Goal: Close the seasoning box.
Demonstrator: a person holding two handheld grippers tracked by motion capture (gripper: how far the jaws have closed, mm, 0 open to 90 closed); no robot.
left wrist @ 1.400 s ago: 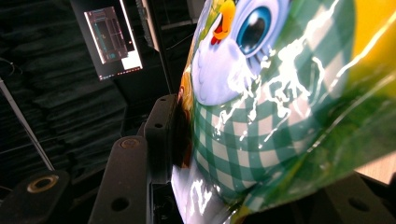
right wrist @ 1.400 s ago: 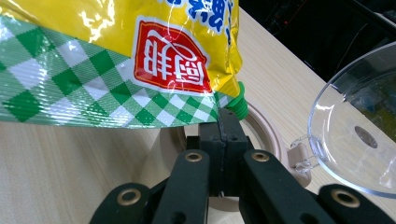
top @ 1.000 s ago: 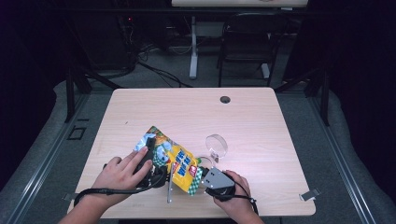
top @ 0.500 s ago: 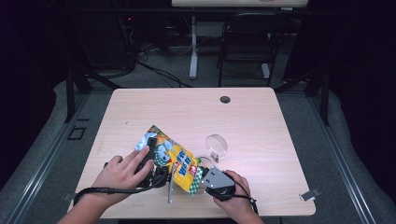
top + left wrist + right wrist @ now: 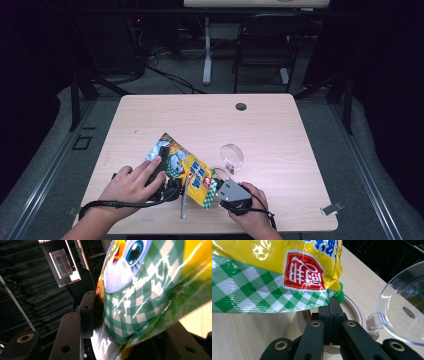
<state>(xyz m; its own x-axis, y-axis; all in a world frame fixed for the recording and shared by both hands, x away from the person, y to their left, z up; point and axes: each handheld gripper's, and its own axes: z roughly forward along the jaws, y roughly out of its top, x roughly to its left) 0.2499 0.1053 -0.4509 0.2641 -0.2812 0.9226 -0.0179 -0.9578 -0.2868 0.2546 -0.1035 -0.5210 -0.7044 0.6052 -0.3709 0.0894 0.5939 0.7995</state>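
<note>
Table (image 5: 280,130): light wood, w/ small dark grommet hole (image 5: 241,106) near far edge. Snack bag (image 5: 185,170), yellow w/ green-white check and cartoon bird, lies near the front edge, stretched between both grippers. Container w/ hinged clear lid (image 5: 232,156) sits just right of bag, lid flipped up. Thin grey rod (image 5: 183,202) lies under bag's near edge; can't tell what it is.

Left gripper (image 5: 162,162): jaws around bag's upper left end, one pad against the film; other side hidden, but looks clamped on bag. Right gripper (image 5: 333,305): jaws fully together, pinching bag's bottom seam corner.

Risks, as I judge: right grip is on a thin corner only, so a hard pull could slip it off or tear the seam unevenly and spill contents. Lid stands close and could get knocked.
</note>
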